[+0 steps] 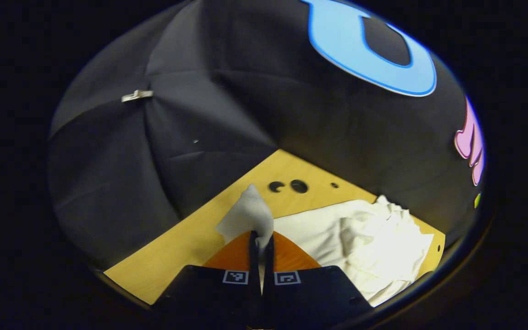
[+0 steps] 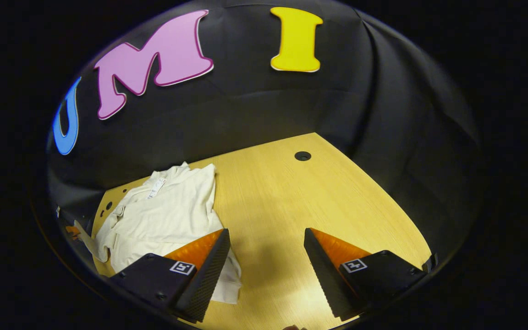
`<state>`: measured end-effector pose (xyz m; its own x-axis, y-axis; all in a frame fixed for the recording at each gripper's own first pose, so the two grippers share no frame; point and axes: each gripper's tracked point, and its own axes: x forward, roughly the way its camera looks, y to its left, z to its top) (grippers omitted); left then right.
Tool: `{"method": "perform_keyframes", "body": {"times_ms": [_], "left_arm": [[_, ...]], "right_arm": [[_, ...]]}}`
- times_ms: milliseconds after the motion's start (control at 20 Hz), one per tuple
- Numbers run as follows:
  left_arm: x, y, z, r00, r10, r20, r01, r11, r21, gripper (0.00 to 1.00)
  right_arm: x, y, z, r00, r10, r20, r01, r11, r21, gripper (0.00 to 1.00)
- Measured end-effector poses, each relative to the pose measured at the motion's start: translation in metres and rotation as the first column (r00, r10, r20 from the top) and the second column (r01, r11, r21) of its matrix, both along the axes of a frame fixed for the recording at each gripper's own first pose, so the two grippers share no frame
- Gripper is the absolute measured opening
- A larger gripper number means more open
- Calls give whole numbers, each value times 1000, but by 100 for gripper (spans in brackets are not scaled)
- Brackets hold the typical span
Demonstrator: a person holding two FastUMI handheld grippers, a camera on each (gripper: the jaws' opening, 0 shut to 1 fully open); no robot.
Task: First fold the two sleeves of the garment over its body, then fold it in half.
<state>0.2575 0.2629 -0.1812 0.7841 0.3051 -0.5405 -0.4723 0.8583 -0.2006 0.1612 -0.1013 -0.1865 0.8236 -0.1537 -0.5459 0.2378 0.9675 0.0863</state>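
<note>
A cream-white garment lies crumpled on the wooden table. My left gripper is shut on a piece of its cloth, apparently a sleeve end, which sticks up from between the fingers above the table. In the right gripper view the garment is spread out at the left, its collar and label toward the booth wall. My right gripper stands open over bare table, its left finger overlapping the garment's near edge. Nothing is between its fingers.
The black cloth wall closes in the table at the back and sides. Small round holes pierce the tabletop near the wall, and another hole shows at the far edge. Bare wood stretches to the right of the garment.
</note>
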Motion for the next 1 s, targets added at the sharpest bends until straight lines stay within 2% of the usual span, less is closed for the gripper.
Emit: {"method": "perform_keyframes", "body": {"times_ms": [150, 250, 400, 650, 800, 1000], "left_arm": [[37, -49, 30, 994, -104, 35, 103, 994, 42, 6], [59, -87, 47, 987, -148, 58, 146, 988, 41, 6], [89, -151, 69, 966, -241, 93, 236, 970, 54, 6], [119, -260, 77, 902, -424, 84, 415, 903, 109, 6], [130, -332, 73, 858, -505, 96, 500, 863, 73, 6], [132, -407, 49, 791, -609, 61, 609, 793, 18, 6]], "right_arm": [[-8, -21, -5, 1000, -26, -1, 26, 1000, -4, 99], [-11, -31, -11, 999, -30, -12, 31, 999, 8, 99], [-14, -55, -19, 999, -34, -42, 34, 999, -2, 99], [-9, -76, -22, 998, -54, -25, 55, 998, 25, 99], [-6, -81, -25, 998, -54, -27, 55, 998, 13, 99], [-3, -84, -30, 998, -50, -40, 51, 999, 13, 99]]}}
